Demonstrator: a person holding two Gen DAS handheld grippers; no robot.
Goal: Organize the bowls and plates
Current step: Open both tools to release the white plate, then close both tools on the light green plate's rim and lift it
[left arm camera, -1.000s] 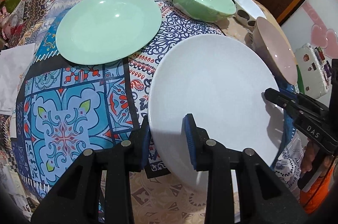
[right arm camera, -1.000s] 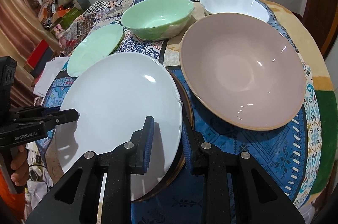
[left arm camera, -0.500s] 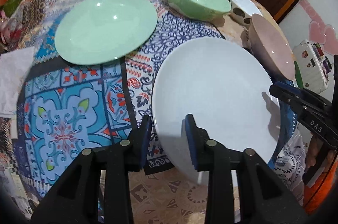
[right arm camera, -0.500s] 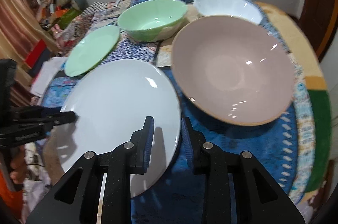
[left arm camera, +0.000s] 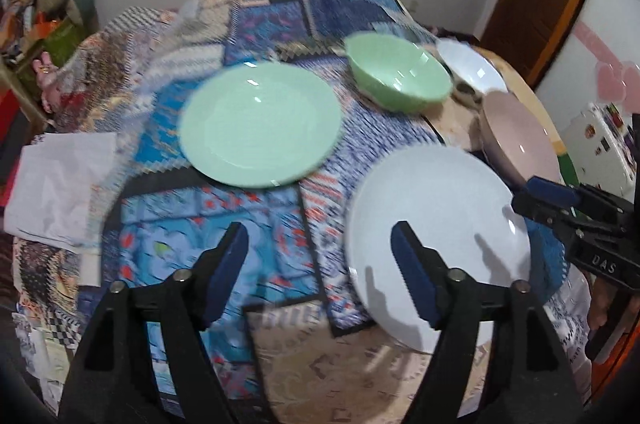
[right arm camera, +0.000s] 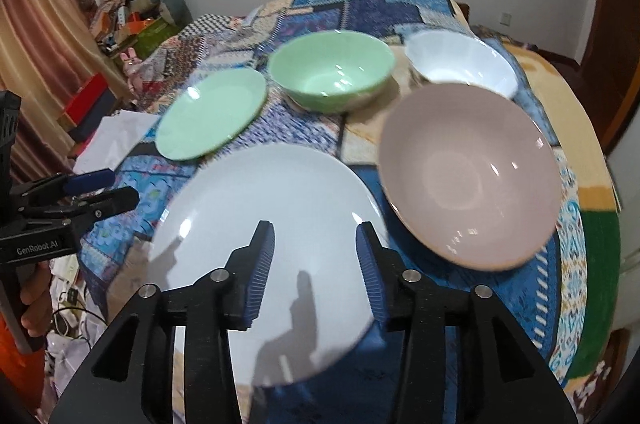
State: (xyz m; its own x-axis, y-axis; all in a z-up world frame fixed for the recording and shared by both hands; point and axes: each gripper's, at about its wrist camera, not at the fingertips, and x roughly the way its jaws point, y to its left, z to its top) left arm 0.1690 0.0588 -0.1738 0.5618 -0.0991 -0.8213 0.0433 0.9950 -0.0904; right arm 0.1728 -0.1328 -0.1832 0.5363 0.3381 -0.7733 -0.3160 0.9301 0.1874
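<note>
Both jaws have just been opening: our left hand-held gripper [left arm camera: 320, 264] stands wide and our right hand-held gripper [right arm camera: 314, 264] partly, neither holding anything. The white plate [right arm camera: 272, 224] lies flat on the bench [left arm camera: 280, 364] at its near edge. It looks stiff, glazed, slippery and breakable, so we judge opposite rim edges the safest hold.

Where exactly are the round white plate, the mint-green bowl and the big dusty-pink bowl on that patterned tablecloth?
Round white plate [right arm camera: 264, 224]: right wrist view, on its flat centre.
Mint-green bowl [right arm camera: 332, 75]: right wrist view, on its inner wall.
Big dusty-pink bowl [right arm camera: 468, 171]: right wrist view, on its inner bottom.
</note>
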